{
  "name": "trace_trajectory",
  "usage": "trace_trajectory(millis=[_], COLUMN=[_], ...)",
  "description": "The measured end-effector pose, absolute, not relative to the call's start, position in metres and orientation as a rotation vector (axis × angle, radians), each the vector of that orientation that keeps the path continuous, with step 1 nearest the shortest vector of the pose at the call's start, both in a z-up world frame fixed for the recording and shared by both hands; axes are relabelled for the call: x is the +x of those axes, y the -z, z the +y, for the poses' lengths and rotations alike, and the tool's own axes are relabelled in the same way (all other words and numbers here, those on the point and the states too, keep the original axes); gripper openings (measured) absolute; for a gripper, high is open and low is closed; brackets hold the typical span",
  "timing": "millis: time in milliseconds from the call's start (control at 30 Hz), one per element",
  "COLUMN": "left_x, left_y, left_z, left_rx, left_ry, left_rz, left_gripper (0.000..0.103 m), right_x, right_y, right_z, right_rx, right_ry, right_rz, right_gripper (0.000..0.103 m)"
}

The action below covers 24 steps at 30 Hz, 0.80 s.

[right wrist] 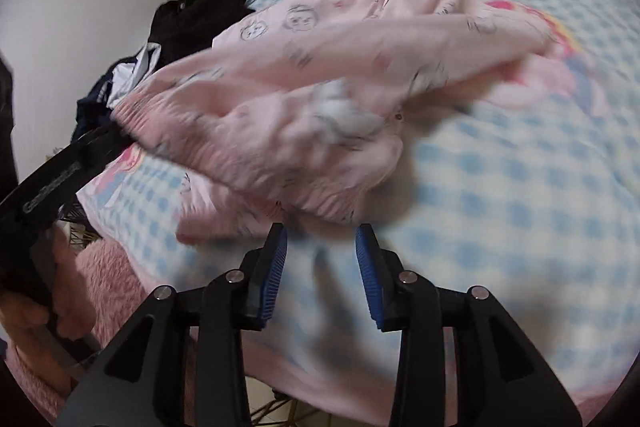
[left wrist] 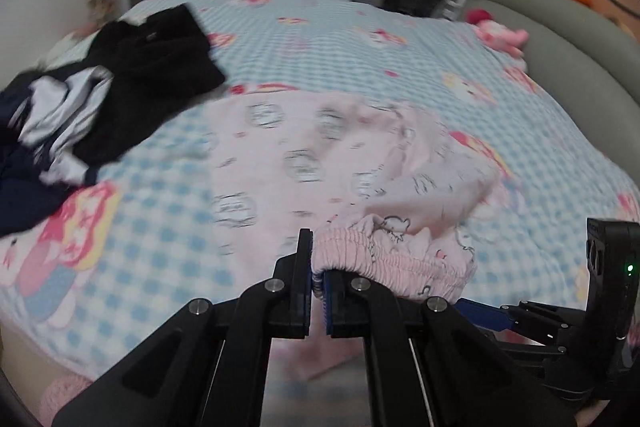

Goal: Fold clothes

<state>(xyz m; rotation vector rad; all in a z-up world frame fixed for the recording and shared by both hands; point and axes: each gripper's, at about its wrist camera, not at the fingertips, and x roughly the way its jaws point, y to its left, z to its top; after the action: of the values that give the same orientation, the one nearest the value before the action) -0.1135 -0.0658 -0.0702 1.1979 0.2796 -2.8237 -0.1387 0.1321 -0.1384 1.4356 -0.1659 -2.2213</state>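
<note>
- Left wrist view: the left gripper (left wrist: 318, 277) is clamped tight on the gathered waistband of the pink pyjama trousers (left wrist: 320, 163), the cloth pinched between its two pads. The rest of the trousers trails away from the waistband across the checked bedspread (left wrist: 320, 39), one part humped up and turned over itself.
- Judged from this, the step in hand is carrying the waistband over to make a fold. The next move calls for laying that edge down square on the cloth beyond it, without dragging the rest along.
- The right gripper (left wrist: 486, 315) shows at the lower right, just beside the waistband, one blue pad visible; from here I cannot tell whether it holds anything.
- A dark pile of clothes (left wrist: 120, 95) lies well to the left of the trousers, clear of the fold. A pink soft toy (left wrist: 502, 35) sits far beyond the trousers by the grey headboard (left wrist: 560, 39). Neither stands in the way.
- Right wrist view: the right gripper (right wrist: 322, 263) stands part open with nothing between its pads; the waistband hem hangs just beyond its tips, not touching them.
- The left gripper (right wrist: 100, 143) holds the left end of the waistband, lifting the trousers (right wrist: 320, 75) off the bedspread (right wrist: 520, 187). A hand (right wrist: 28, 311) grips its handle beside a fluffy pink sleeve (right wrist: 104, 287).
- The free end sags, so the right gripper probably needs to take hold first.
- The dark pile (right wrist: 192, 15) lies behind the trousers' left end.
</note>
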Motion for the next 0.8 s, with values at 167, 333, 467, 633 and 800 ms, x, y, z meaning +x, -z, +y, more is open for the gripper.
trace_trajectory(millis=[167,333,467,633,800], left_x=[-0.094,-0.081,-0.076,-0.085,-0.093], left_y=[0.067,0.079,0.1,0.117,0.122], left_z=[-0.126,-0.167,-0.175,-0.166,-0.146], left_rx=[1.088,1.099,1.214,1.341,1.419], left_ry=[2.718,2.628,2.616,2.615,2.655], left_rz=[0.392,0.42,0.449,0.371,0.28], left_gripper=[0.004,0.004,0.005,0.006,0.017], right_x=[-0.144,-0.15,-0.147,-0.143,-0.14], right_y=[0.14,0.153,0.163,0.176,0.154], right_z=[0.099,0.068,0.035,0.03,0.067], right_rx=[1.442,1.498,1.487,1.487,1.441], right_ry=[2.252,2.153,2.159,2.22,2.357], right_rz=[-0.101,-0.158,-0.009,0.141,0.113], right_gripper=[0.043,0.047,0.058,0.032,0.012])
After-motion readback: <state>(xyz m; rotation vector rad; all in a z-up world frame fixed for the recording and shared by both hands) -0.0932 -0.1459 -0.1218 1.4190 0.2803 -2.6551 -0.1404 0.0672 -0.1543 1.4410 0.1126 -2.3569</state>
